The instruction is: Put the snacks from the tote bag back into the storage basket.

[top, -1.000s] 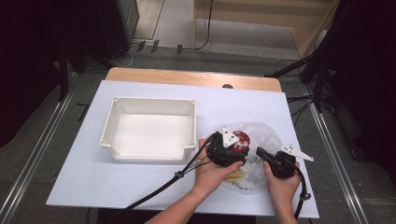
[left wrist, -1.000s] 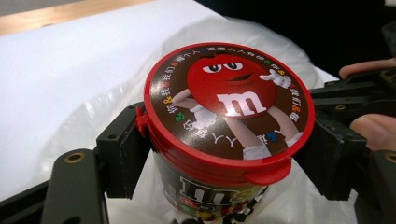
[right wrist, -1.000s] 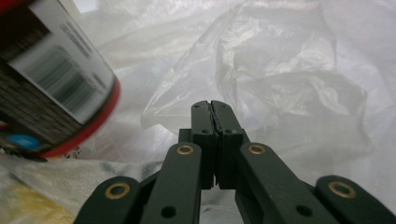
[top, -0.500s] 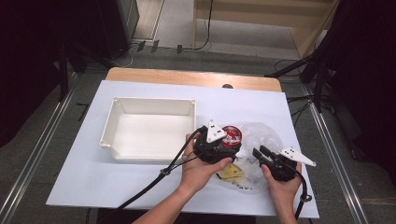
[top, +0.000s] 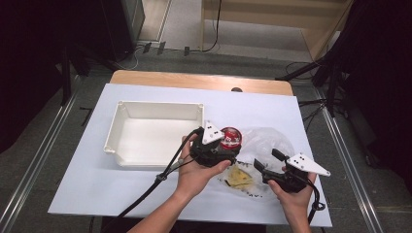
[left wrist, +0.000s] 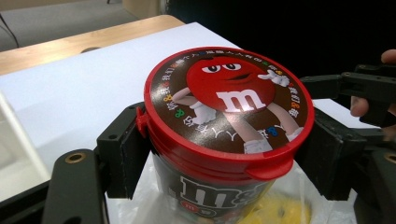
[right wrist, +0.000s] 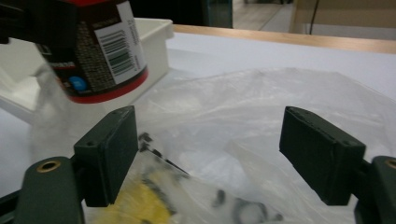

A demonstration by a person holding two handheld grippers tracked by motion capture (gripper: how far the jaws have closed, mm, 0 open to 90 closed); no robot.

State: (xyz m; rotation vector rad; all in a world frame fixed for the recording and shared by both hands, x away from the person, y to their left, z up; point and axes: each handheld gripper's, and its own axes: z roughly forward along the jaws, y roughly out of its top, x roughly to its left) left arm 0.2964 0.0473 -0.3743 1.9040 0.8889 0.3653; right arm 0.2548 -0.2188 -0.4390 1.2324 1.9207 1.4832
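Left gripper (top: 224,149) clenched on the M&M's tub (left wrist: 227,126), fingers (left wrist: 122,151) pressed against its sides just under the red lid (left wrist: 224,100). Tub upright, lifted off the worktop (top: 272,104), above the clear plastic bag (top: 265,141), near the right end of the white tray (top: 153,133). From the right gripper view the tub's base (right wrist: 95,51) hung above the bag (right wrist: 261,107). Right gripper (top: 266,162) released, fingers (right wrist: 109,151) spread wide, holding nothing, low over the bag. Yellow packet (top: 240,177) lay inside the bag between both grippers.
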